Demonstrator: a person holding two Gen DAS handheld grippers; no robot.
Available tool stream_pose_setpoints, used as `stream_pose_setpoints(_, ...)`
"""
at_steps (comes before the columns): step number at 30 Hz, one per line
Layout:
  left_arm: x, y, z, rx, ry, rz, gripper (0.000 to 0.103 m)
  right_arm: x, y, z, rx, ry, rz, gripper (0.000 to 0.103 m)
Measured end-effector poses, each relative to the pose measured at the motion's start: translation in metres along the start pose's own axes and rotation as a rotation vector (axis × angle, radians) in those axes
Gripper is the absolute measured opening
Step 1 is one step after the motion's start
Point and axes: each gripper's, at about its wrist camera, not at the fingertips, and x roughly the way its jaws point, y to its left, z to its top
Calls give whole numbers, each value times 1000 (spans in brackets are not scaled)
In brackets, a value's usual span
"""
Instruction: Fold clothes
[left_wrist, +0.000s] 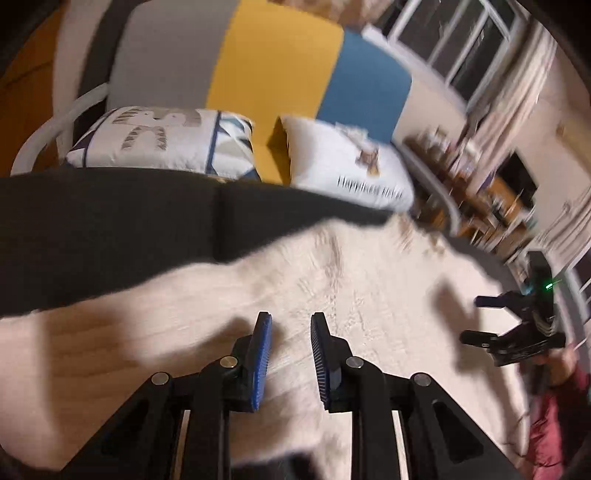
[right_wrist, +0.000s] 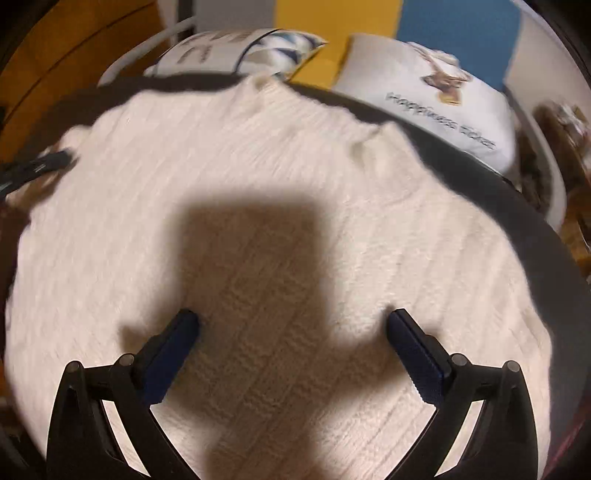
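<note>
The left gripper (left_wrist: 291, 321) has its fingers close together with nothing between them. The right gripper (right_wrist: 293, 319) has its fingers wide apart, also empty. Both hang over the cream sweater (right_wrist: 258, 155), spread flat on the dark sofa (left_wrist: 110, 229). Two pillows (left_wrist: 166, 142) sit at twelve o'clock.

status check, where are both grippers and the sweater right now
Left gripper open narrow, empty, over cream sweater. Right gripper open wide, empty. Sweater spread on dark sofa seat. Nothing in the way.
</note>
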Motion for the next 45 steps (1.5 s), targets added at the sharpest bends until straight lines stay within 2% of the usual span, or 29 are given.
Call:
stream_pose_setpoints(3,-17,13,3,62,-51,196,22,-18,28,20,-44,-87,40,103)
stream_pose_setpoints(6,-25,42,2,13,-47,344,22,-27,65,48,-108,-181,16,103)
stream_pose_setpoints(10,-41,81,-13,-51,-48,422,22,-11,121,85,-195,-190,56,103)
stream_pose_setpoints(13,-49,105,-33,-120,-11,485,22,15,153,111,-246,-164,28,103)
stream_pose_setpoints(14,-50,116,-44,-165,12,490,22,24,163,119,-262,-155,17,103)
stream_pose_setpoints(18,-67,127,-67,-244,-49,446,25,58,160,140,-176,-78,-27,103)
stream_pose_setpoints(19,-70,127,-70,-256,-56,442,25,62,156,141,-142,-69,-11,103)
stream_pose_setpoints(21,-76,129,-73,-294,-60,427,25,64,148,139,-84,-74,24,103)
stream_pose_setpoints(24,-87,137,-75,-336,-79,402,25,54,150,133,-77,-99,20,103)
stream_pose_setpoints(26,-106,145,-81,-354,-111,438,25,41,154,129,-79,-121,5,103)
stream_pose_setpoints(30,-142,174,-105,-426,-139,536,25,0,187,90,-209,-150,108,103)
stream_pose_setpoints(33,-156,205,-133,-514,-107,609,25,-1,211,63,-298,-115,76,103)
stream_pose_setpoints(34,-159,208,-139,-517,-119,606,25,5,217,59,-306,-97,50,103)
stream_pose_setpoints(37,-164,210,-145,-508,-117,609,26,23,216,54,-227,-57,83,103)
stream_pose_setpoints(39,-166,209,-141,-544,-101,621,26,19,209,52,-183,-61,102,103)
stream_pose_setpoints(41,-174,199,-139,-554,-123,593,24,4,200,44,-138,-73,102,103)
stream_pose_setpoints(43,-172,171,-138,-526,-151,457,24,-15,195,26,-124,-82,138,103)
stream_pose_setpoints(45,-157,125,-132,-430,-148,278,24,-31,193,-1,-139,-70,134,103)
